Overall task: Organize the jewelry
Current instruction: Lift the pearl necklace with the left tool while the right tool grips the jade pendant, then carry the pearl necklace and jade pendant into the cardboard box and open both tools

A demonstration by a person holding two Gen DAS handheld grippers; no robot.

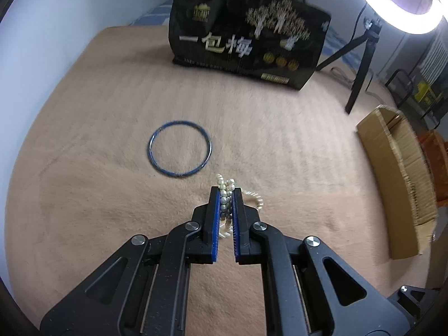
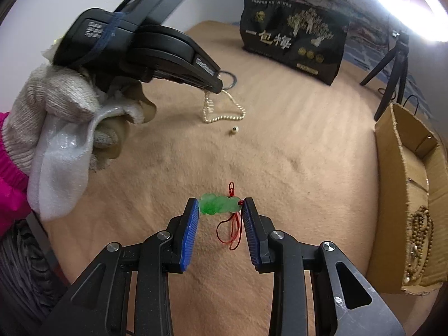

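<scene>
One black bag (image 1: 249, 28) — "一包梅"

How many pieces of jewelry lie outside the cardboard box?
4, perhaps more hidden. Blue bangle on the blanket; pearl necklace in the left gripper; a loose bead near it; green jade pendant between the right gripper fingers.

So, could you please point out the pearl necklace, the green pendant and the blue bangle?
pearl necklace (image 2: 224, 118): right wrist view, on its hanging strand.
green pendant (image 2: 217, 206): right wrist view, on the stone's middle.
blue bangle (image 1: 151, 142): left wrist view, on its left rim.
</scene>
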